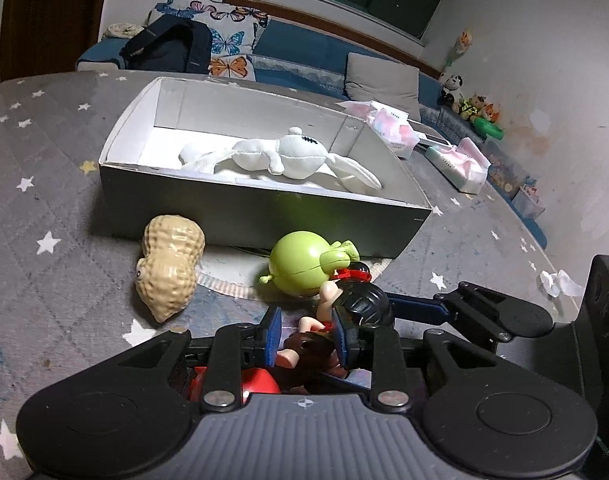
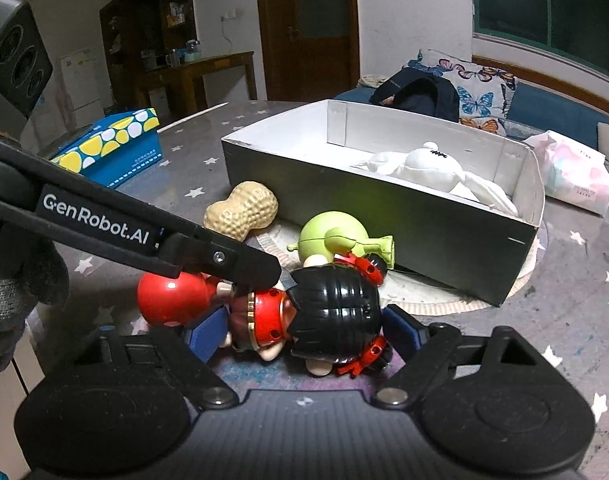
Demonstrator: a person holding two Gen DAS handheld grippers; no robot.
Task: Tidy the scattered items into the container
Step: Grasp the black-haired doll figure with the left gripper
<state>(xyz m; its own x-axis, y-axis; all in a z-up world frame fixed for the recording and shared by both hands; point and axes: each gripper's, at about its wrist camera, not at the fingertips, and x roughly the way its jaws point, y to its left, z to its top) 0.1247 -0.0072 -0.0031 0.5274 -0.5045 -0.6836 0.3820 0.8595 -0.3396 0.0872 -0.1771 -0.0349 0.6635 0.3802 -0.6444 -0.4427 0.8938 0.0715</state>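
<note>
A glossy plastic doll (image 2: pixel 304 312) with ribbed black hair and a red collar lies on its side on the grey star-print cloth (image 1: pixel 44 200), between the two tools. The left gripper (image 1: pixel 306 336) has its blue pads narrowed onto the doll's brown-dressed body, one pad on each flank, gripping it. The right gripper (image 2: pixel 300 332) stands wide, its blue pads either side of the doll's head and torso, with a gap at the head side. A smooth red ball (image 2: pixel 172 300) sits left of the right gripper, against the doll. Just ahead lie a round green toy (image 1: pixel 300 264) and, to its left, a bumpy tan peanut (image 1: pixel 170 264). Beyond them stands the box (image 1: pixel 264 216), dark matte outside, white inside, holding a soft white knitted plush (image 1: pixel 288 156).
</note>
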